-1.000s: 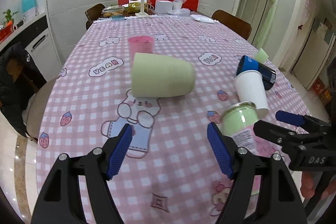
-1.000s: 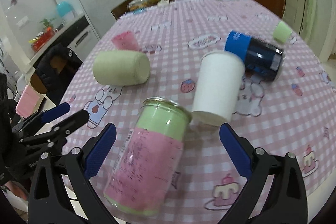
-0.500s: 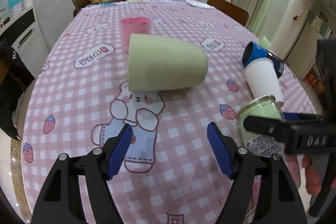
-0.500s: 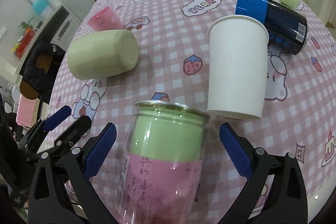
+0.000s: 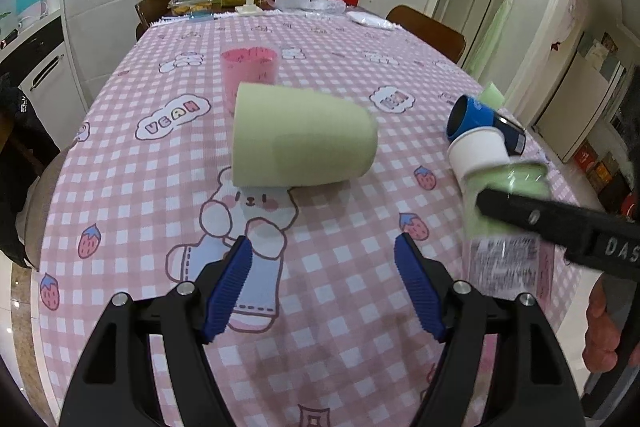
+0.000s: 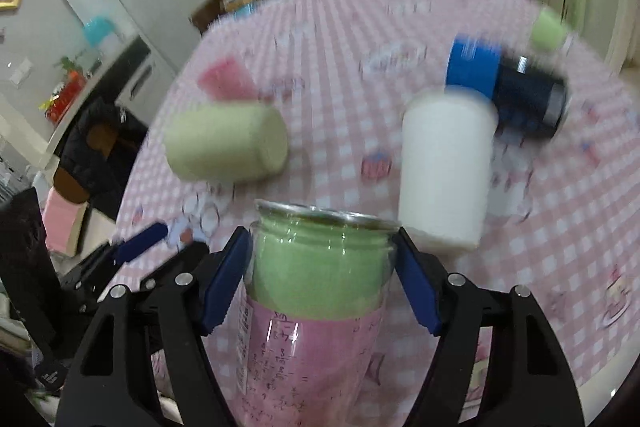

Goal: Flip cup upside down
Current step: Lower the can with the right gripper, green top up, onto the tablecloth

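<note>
A clear glass cup with a green and pink lining [image 6: 316,291] sits between the blue pads of my right gripper [image 6: 322,273], which is shut on it near its rim. The cup also shows at the right of the left wrist view [image 5: 506,223], with a right gripper finger across it. A pale green cup [image 5: 300,141] lies on its side on the pink checked tablecloth [image 5: 120,187], also in the right wrist view [image 6: 226,143]. My left gripper [image 5: 322,283] is open and empty, short of the pale green cup.
A white paper cup [image 6: 444,171] lies on its side beside a blue can [image 6: 508,87]. A pink cup [image 5: 249,77] stands behind the pale green cup. A small green cup [image 6: 548,29] is at the far right. Chairs and clutter line the table's far end.
My right gripper has closed from wide open onto the glass cup and moved up to it. My left gripper has moved closer to the pale green cup and stays open.
</note>
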A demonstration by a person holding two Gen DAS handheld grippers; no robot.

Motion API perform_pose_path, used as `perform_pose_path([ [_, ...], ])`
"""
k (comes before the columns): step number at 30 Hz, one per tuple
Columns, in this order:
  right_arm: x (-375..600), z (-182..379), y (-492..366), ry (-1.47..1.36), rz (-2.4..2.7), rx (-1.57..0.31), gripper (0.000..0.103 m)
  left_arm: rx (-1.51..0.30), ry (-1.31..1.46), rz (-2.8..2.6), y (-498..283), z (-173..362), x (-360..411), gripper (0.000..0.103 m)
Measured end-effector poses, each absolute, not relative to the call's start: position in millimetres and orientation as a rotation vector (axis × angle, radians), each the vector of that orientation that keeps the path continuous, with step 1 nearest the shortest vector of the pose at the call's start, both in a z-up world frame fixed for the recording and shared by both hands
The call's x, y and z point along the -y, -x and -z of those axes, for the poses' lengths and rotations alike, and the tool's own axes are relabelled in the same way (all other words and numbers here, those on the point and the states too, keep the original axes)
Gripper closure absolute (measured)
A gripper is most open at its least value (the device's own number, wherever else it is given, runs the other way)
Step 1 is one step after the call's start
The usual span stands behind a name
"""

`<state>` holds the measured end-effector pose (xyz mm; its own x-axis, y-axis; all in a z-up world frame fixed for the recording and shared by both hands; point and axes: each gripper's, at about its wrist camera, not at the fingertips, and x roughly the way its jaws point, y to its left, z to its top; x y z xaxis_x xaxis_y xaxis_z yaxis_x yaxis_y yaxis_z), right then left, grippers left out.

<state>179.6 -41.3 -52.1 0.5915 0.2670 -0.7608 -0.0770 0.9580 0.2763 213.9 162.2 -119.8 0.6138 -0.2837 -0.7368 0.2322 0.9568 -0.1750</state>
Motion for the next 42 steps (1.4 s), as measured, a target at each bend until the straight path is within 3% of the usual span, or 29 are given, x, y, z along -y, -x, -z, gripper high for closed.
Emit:
perform_pose_path([
  [9, 22.0, 28.9, -159.2, 0.061, -0.166, -0.581, 0.035, -0.82, 0.09, 0.276, -206.8, 109.5, -163.9, 0.03],
  [21, 13.2, 48.6, -173.0, 0.159, -0.185, -0.613, 0.035, -0.831, 0.093, 0.244, -214.0, 111.3, -162.2, 0.03],
  [24, 13.3, 49.1, -174.6, 0.13, -0.209, -0.637, 0.032, -0.835, 0.093, 0.238, -216.3, 112.4, -162.2, 0.03],
  [26, 15.3, 50.9, -175.8, 0.105, -0.228, -0.663, 0.024, -0.835, 0.095, 0.232, -216.8, 113.0, -162.8, 0.03],
  [35, 20.7, 44.1, -161.7, 0.068, -0.254, -0.652, 0.02, -0.808, 0.1, 0.226, -212.7, 113.4, -164.8, 0.03],
  [39, 25.3, 36.8, -155.0, 0.057, -0.248, -0.625, 0.018, -0.781, 0.059, 0.227, -204.4, 108.6, -159.0, 0.04],
  [42, 28.8, 35.5, -152.0, 0.048, -0.246, -0.624, 0.018, -0.771, 0.05, 0.233, -199.8, 105.7, -154.5, 0.04],
])
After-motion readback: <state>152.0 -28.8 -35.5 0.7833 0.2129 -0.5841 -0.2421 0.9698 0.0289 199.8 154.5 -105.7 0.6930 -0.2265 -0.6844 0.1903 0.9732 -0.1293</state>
